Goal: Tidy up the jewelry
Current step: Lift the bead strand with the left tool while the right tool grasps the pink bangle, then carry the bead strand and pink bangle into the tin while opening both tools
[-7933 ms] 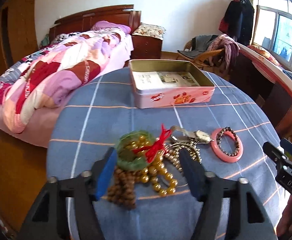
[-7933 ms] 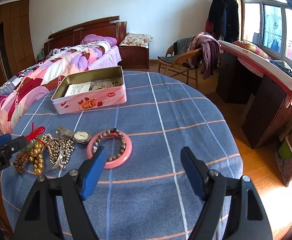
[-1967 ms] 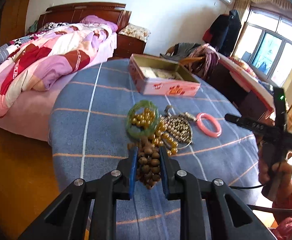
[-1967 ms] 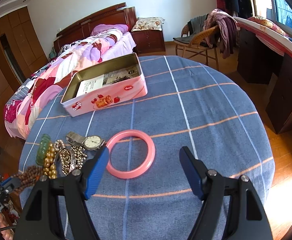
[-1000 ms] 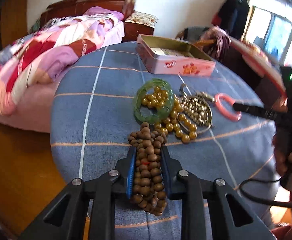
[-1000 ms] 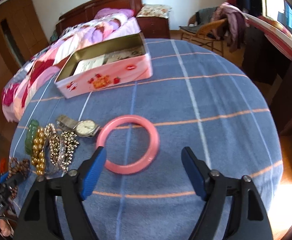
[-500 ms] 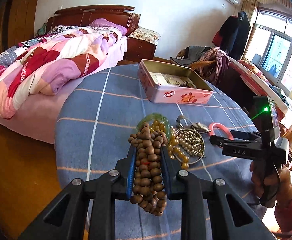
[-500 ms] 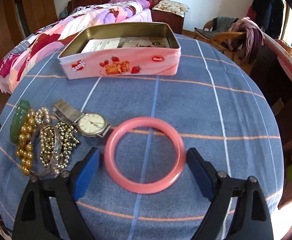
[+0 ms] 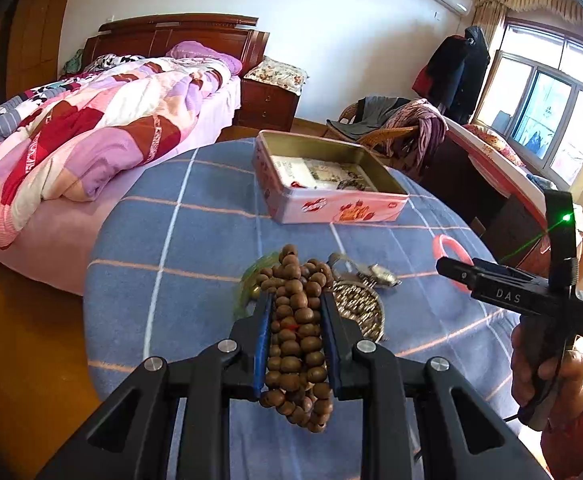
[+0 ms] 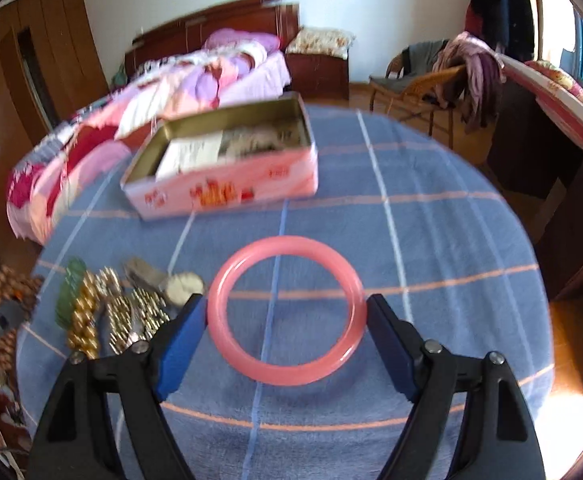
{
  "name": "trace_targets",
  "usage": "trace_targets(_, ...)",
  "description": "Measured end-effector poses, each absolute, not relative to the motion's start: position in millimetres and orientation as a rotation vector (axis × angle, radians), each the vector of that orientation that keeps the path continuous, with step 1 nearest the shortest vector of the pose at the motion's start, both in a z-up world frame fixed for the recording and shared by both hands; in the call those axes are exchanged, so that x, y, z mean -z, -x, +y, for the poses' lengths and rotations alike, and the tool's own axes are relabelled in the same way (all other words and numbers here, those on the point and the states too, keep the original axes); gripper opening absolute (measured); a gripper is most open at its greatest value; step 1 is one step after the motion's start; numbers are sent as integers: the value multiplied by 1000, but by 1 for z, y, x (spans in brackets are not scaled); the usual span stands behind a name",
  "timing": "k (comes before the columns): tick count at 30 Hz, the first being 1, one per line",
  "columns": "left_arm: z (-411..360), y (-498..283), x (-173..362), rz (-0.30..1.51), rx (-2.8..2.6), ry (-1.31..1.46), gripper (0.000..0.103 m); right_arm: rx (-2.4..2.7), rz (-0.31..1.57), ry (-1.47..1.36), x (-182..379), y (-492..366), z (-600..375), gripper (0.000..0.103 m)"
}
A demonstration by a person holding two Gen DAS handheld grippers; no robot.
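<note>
My left gripper (image 9: 296, 312) is shut on a brown wooden bead string (image 9: 297, 328) and holds it above the blue cloth table. Below it lie a green bangle (image 9: 247, 284), a silver watch (image 9: 371, 271) and gold bead chains (image 9: 357, 308). My right gripper (image 10: 285, 320) stands around a pink bangle (image 10: 285, 308), both pads touching its sides; the bangle appears lifted. The open pink tin (image 10: 227, 160) sits at the far side; it also shows in the left wrist view (image 9: 327, 178). The right wrist view is blurred.
In the right wrist view the green bangle (image 10: 67, 292), gold beads (image 10: 85, 316) and watch (image 10: 183, 286) lie left of my right gripper. A bed (image 9: 91, 128) stands beyond the table's left edge, and a chair with clothes (image 9: 403, 124) behind the tin.
My left gripper has lifted the brown beads higher over the pile. My right gripper has closed its pads onto the pink bangle's sides and the view has tilted up.
</note>
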State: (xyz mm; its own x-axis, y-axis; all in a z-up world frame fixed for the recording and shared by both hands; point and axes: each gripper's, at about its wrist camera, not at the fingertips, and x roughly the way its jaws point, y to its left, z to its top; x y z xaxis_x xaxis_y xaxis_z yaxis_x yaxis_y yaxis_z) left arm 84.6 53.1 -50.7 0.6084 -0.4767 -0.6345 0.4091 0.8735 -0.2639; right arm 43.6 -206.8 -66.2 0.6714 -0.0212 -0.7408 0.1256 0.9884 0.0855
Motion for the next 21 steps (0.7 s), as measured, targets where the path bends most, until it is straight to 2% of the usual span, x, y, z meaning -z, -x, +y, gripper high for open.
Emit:
trace_targets(12,18,-137,15,653,525,128,23,129,698,-136,26,-82,-215,83)
trace_targets(21,-4,-196,24,658,488,153,23,119,645,-152,24,-133,-210,83)
